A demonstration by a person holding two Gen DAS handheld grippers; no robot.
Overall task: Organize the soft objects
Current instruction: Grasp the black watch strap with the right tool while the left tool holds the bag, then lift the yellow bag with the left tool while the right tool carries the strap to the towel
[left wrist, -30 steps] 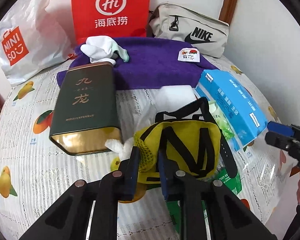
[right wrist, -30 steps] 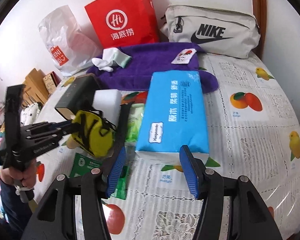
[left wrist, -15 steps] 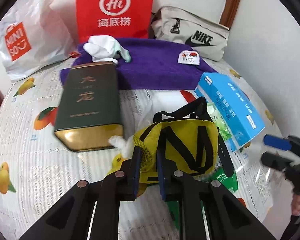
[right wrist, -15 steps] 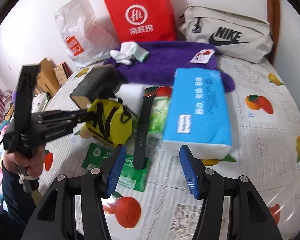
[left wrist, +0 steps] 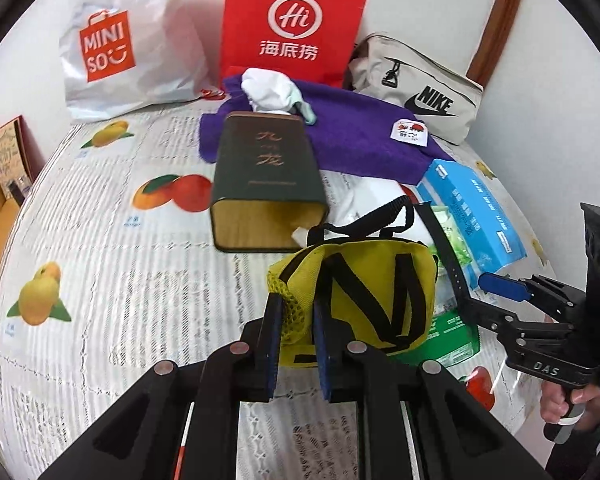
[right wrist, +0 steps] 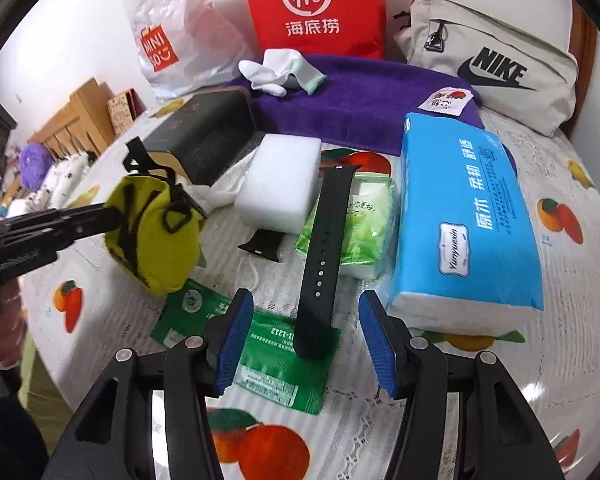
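- Left wrist view: the left gripper (left wrist: 294,320) is clamped on the mesh edge of the yellow pouch (left wrist: 364,300), which hangs in front of the tongs, above the fruit-print tablecloth (left wrist: 100,280).
- The pouch looks light and soft. It folds where it is pinched, so I judge the grip at the seam is enough, but the pouch may swing.
- Behind it lies a dark tea tin (left wrist: 266,184), hard and not a soft thing. Further back the purple towel (left wrist: 360,136) carries white socks (left wrist: 270,90).
- On the right the blue tissue pack (left wrist: 470,208) lies flat, and the right gripper (left wrist: 500,286) shows at the edge, with the person's hand under it.
- Right wrist view: the right gripper (right wrist: 306,336) has its 2 tongs apart with nothing between the pads. It hovers over the black watch strap (right wrist: 324,256).
- The strap is flexible and smooth. It rests partly on a green sachet (right wrist: 276,364) and on a green wipes pack (right wrist: 360,224), so taking its near end would be best, in my judgement.
- The white sponge block (right wrist: 280,182) lies just beside the strap. It is light and squashy.
- The tissue pack stands close on the right side and could be bumped.
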